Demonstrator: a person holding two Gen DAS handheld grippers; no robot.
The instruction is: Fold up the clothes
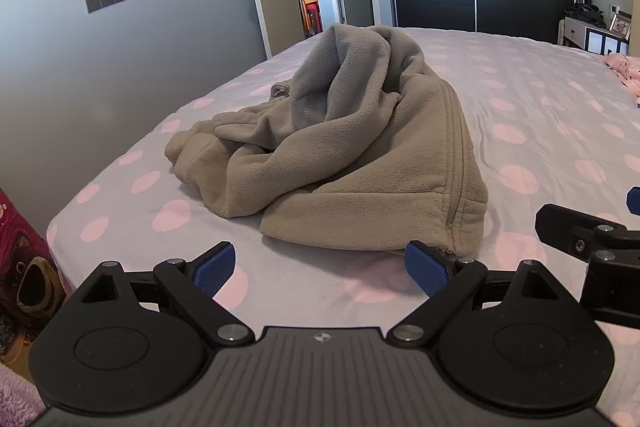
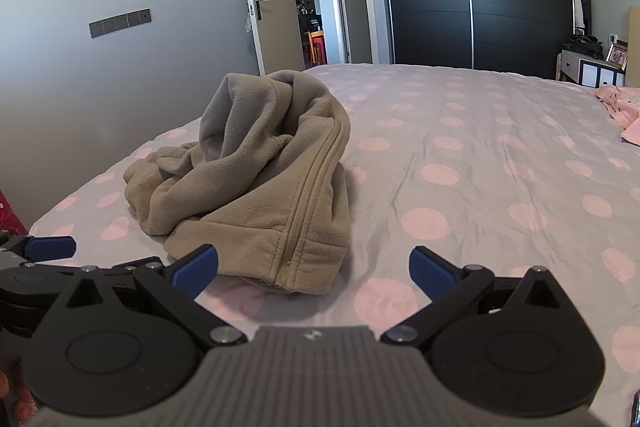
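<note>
Two hand-held grippers hover side by side, tilted down over the near edge of the bed (image 1: 540,99). The left hand-held gripper (image 1: 320,269) has its blue pads spread wide and grips nothing; the right hand-held gripper (image 2: 314,273) is likewise wide apart and empty. Just beyond both lies one crumpled beige fleece jacket (image 1: 360,155), heaped on the dotted sheet. Farther right, one pink garment (image 2: 618,107) lies at the bed's edge.

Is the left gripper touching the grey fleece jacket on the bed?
Apart. In the left wrist view the left gripper has open jaws, and bare bed sheet shows between them and the fleece jacket.
</note>
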